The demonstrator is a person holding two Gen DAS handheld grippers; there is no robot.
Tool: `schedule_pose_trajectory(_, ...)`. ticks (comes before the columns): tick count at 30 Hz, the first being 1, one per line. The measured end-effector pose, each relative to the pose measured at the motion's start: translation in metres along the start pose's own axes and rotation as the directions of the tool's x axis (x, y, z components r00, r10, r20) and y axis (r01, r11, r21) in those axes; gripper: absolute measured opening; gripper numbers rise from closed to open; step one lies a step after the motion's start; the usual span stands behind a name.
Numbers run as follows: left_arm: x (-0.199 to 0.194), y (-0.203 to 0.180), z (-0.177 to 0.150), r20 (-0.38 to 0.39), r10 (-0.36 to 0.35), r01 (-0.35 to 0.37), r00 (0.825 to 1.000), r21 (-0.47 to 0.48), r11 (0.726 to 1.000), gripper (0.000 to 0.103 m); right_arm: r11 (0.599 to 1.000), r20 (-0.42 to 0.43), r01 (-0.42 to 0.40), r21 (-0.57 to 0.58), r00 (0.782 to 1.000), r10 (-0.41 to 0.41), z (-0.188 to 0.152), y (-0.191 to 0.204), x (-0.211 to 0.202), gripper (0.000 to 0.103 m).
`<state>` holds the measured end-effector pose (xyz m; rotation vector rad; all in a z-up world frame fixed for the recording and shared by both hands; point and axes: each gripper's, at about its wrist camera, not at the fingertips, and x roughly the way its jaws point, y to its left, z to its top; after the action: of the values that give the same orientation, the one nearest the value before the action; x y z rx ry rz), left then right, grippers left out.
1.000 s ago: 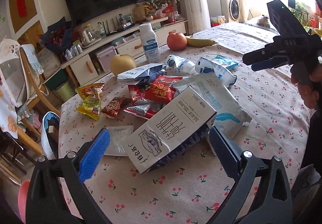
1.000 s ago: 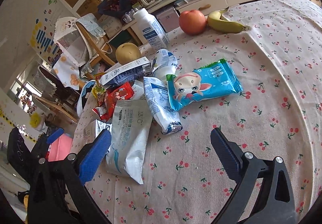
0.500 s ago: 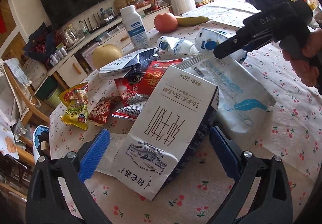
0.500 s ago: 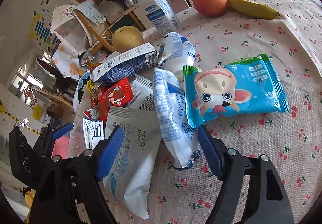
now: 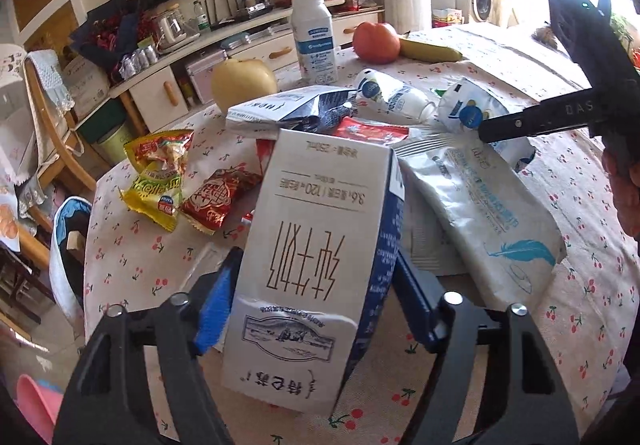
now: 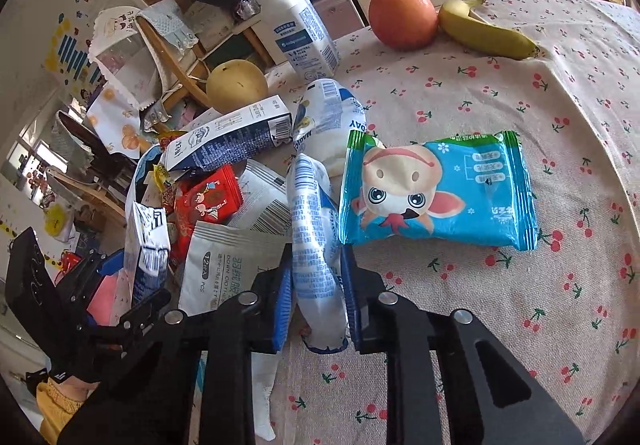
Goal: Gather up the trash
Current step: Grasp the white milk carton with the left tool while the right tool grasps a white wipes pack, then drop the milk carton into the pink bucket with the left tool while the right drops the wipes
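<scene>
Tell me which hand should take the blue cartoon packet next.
Right, once free: the blue cartoon packet lies just beside the right gripper, now closing on a white pouch. The left gripper is closing on the milk carton.

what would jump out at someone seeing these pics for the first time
A white milk carton fills the left wrist view, lying between the closing jaws of the left gripper. In the right wrist view the right gripper is closing on a crumpled white and blue pouch, beside a bright blue cartoon-animal packet. Behind lies a heap of wrappers on the cherry-print tablecloth.
</scene>
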<state>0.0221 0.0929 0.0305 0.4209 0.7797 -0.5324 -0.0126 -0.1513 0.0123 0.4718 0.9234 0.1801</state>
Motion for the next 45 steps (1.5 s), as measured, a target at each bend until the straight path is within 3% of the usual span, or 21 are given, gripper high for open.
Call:
schedule_pose_trajectory(7, -0.008, -0.006, -0.005, -0.004, -0.021, 0.021, 1.000, -0.059, 0.998, 0.066, 0.999, 0.015, 0.021, -0.038, 1.000, -0.020, -0.002, 0.006, -0.006, 0.023)
schedule_pose_trajectory(10, -0.015, -0.003, -0.010, 0.005, -0.024, 0.025, 1.000, -0.128, 0.991, 0.065, 0.999, 0.025, 0.016, -0.037, 1.000, -0.015, -0.003, 0.005, -0.011, 0.023)
schedule_pose_trajectory(13, -0.025, 0.005, -0.015, 0.019, -0.031, 0.035, 0.999, -0.223, 0.974, 0.065, 1.000, 0.035, -0.003, -0.022, 0.999, 0.004, -0.005, 0.004, -0.016, 0.023)
schedule_pose_trajectory(18, -0.048, 0.014, -0.026, 0.040, 0.040, -0.024, 0.998, -0.332, 0.943, 0.065, 0.997, 0.057, -0.074, 0.024, 0.996, 0.073, -0.008, 0.002, -0.027, 0.023)
schedule_pose_trajectory(22, -0.071, 0.027, -0.036, 0.063, 0.104, -0.067, 0.993, -0.429, 0.901, 0.066, 0.991, 0.075, -0.126, 0.041, 0.990, 0.123, -0.015, 0.008, -0.037, 0.023)
schedule_pose_trajectory(26, -0.090, 0.049, -0.050, 0.055, 0.186, -0.128, 0.981, -0.536, 0.834, 0.066, 0.989, 0.090, -0.145, 0.022, 0.986, 0.143, -0.021, 0.023, -0.046, 0.023)
schedule_pose_trajectory(31, -0.118, 0.085, -0.065, 0.056, 0.305, -0.203, 0.951, -0.632, 0.748, 0.066, 0.981, 0.089, -0.196, 0.001, 0.977, 0.195, -0.029, 0.056, -0.051, 0.023)
schedule_pose_trajectory(34, -0.133, 0.112, -0.079, 0.040, 0.362, -0.229, 0.931, -0.707, 0.669, 0.066, 0.971, 0.066, -0.238, -0.015, 0.969, 0.239, -0.033, 0.086, -0.046, 0.023)
schedule_pose_trajectory(40, -0.155, 0.165, -0.117, -0.045, 0.463, -0.295, 0.885, -0.823, 0.486, 0.066, 0.934, -0.024, -0.348, -0.082, 0.937, 0.347, -0.043, 0.179, -0.017, 0.023)
schedule_pose_trajectory(45, -0.162, 0.198, -0.147, -0.137, 0.489, -0.345, 0.862, -0.864, 0.367, 0.066, 0.891, -0.101, -0.433, -0.135, 0.901, 0.422, -0.049, 0.265, 0.018, 0.023)
